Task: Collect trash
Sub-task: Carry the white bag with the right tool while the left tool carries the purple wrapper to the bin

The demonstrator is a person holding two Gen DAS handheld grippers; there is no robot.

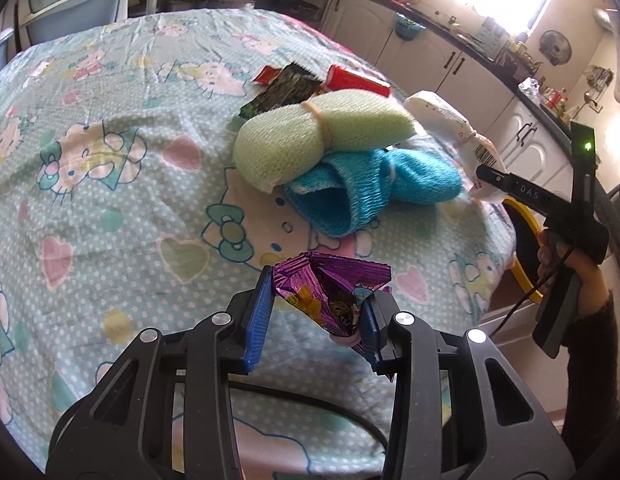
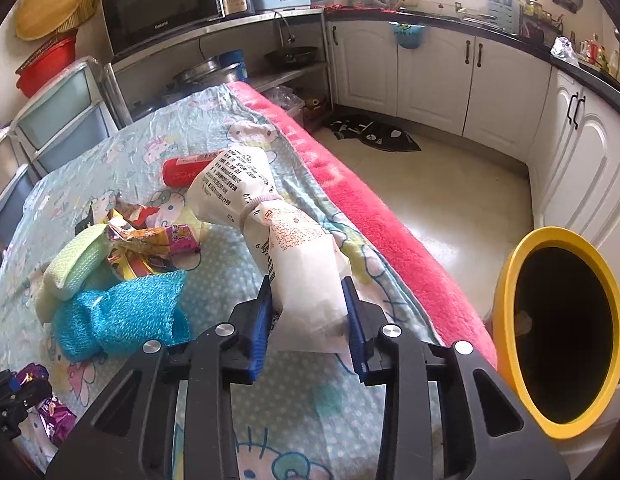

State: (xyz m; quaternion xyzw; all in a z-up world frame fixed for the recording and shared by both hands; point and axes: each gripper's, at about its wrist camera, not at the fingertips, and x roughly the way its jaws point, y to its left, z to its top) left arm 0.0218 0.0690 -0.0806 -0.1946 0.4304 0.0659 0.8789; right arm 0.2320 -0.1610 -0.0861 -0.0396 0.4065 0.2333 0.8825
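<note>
A crumpled purple snack wrapper (image 1: 329,280) sits between the blue pads of my left gripper (image 1: 319,292), which is shut on it just above the patterned bedsheet (image 1: 110,200). My right gripper (image 2: 306,284) is shut on the near end of a long white plastic bag (image 2: 246,188) tied in the middle with a rubber band. The bag's far end rests on the sheet. In the left wrist view the right gripper (image 1: 485,174) shows at the right, held by a hand, with the white bag (image 1: 437,114) in it. A yellow bin (image 2: 505,280) stands on the floor to the right, its dark mouth open.
On the sheet lie a pale green mesh sponge (image 1: 310,136), a blue mesh sponge (image 1: 361,192), a red tube (image 1: 349,80), a dark wrapper (image 1: 286,90) and colourful wrappers (image 2: 150,240). A pink blanket edge (image 2: 369,200) borders the bed's right side. Kitchen cabinets (image 2: 429,80) line the far wall.
</note>
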